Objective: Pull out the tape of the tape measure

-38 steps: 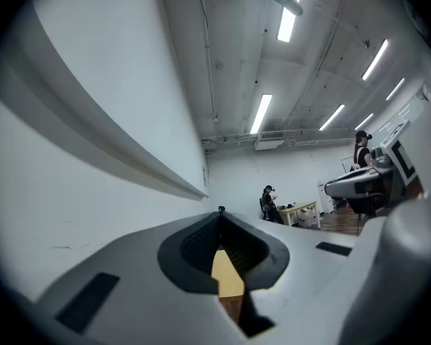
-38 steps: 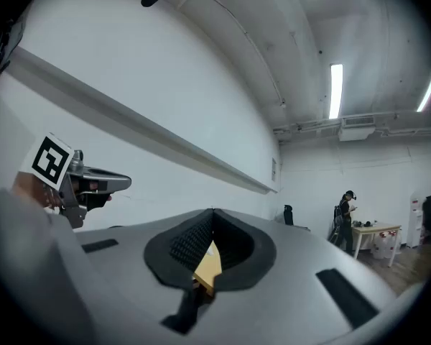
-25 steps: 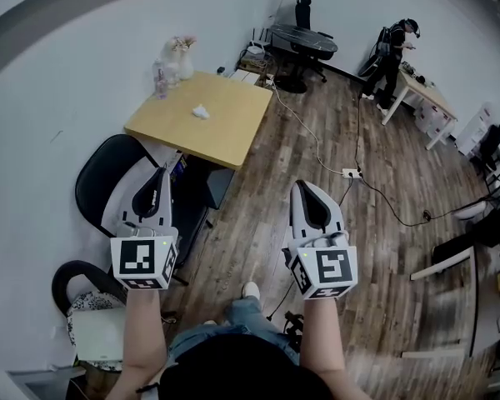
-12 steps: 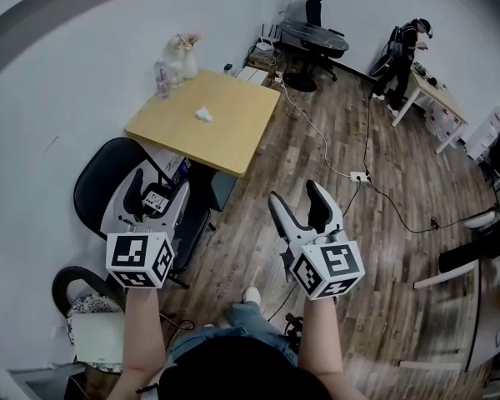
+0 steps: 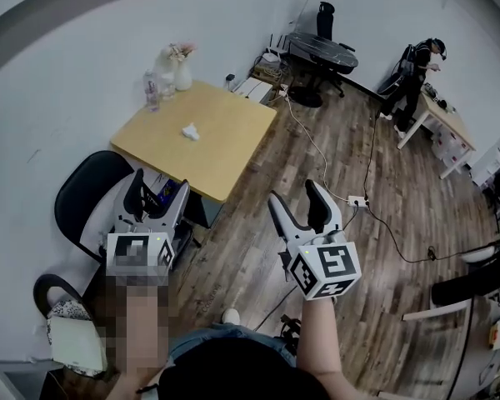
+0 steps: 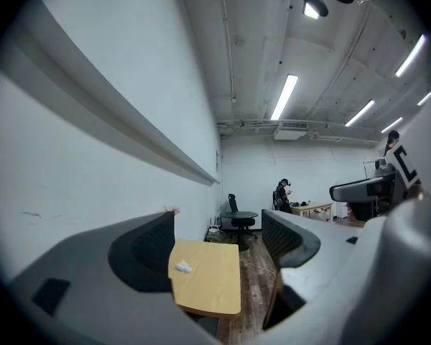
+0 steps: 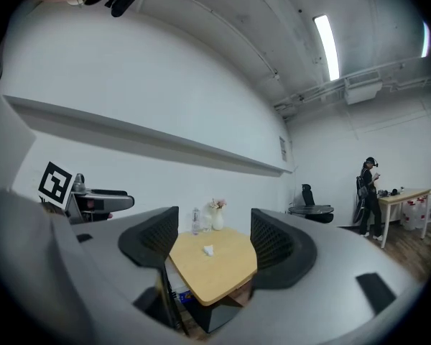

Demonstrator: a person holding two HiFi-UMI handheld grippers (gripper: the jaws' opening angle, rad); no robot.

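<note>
No tape measure can be made out in any view. A yellow square table (image 5: pixel 221 152) stands ahead by the white wall, with a small white object (image 5: pixel 189 130) lying on it; what it is I cannot tell. My left gripper (image 5: pixel 161 182) is held level in the air short of the table. Its jaws have just been opening and stand open, with nothing between them. My right gripper (image 5: pixel 296 197) hangs over the wooden floor, its jaws also just opened, open and empty. Both gripper views look along the jaws at the table (image 6: pixel 215 290) (image 7: pixel 219 268) and the white object (image 6: pixel 182 267) (image 7: pixel 208 250).
A vase of flowers (image 5: pixel 182 69) and a clear bottle (image 5: pixel 152 86) stand at the table's far corner. A black chair (image 5: pixel 79 202) is below my left gripper. A cable and power strip (image 5: pixel 356 199) cross the floor. A person (image 5: pixel 421 73) stands by a far desk.
Both grippers were shut a second ago and are now open. I have moved closer to the table, which has shifted left in the head view.
</note>
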